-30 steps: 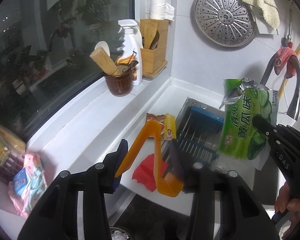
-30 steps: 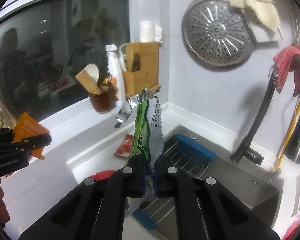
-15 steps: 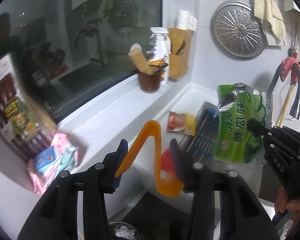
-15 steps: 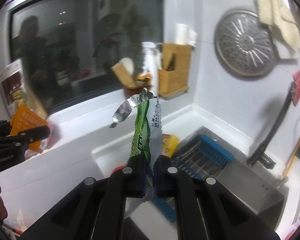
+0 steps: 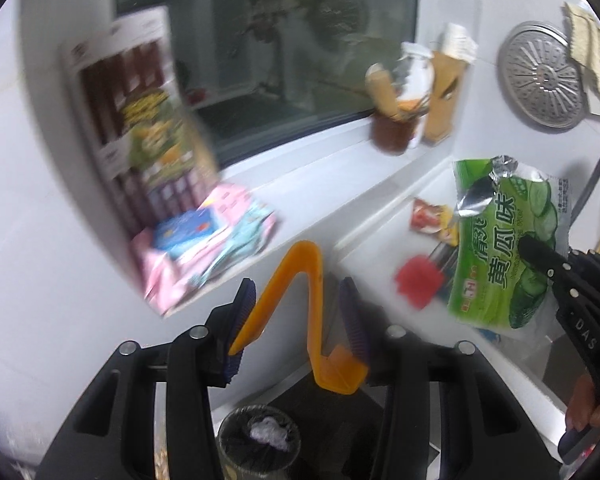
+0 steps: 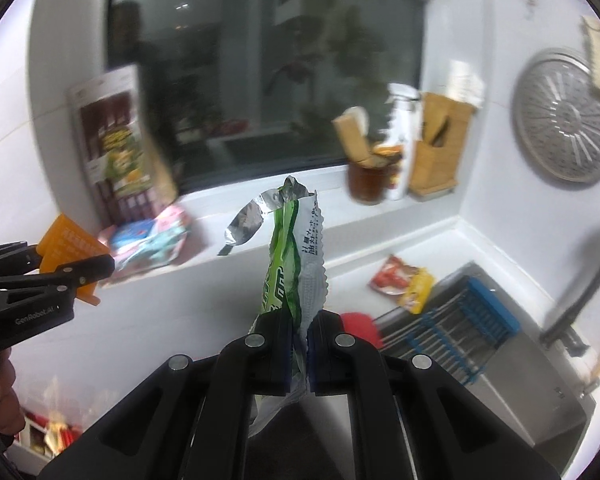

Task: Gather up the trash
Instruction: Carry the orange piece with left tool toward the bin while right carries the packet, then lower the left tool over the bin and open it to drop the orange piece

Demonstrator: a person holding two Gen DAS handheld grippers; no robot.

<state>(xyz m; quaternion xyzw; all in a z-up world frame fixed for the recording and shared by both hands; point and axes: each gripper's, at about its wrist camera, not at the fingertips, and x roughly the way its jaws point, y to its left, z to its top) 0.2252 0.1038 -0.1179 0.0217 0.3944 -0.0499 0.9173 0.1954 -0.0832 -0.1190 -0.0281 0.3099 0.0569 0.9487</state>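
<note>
Trash in both my grips: right gripper (image 6: 298, 350) pinches green snack wrapper (image 6: 296, 264), left gripper (image 5: 298, 322) clamps orange folded piece (image 5: 300, 300). Carry step under way; next, line up over bin (image 5: 258, 440) near-below, then release.

A bin (image 5: 259, 445) stands on the floor below the counter (image 5: 308, 220) edge.
</note>
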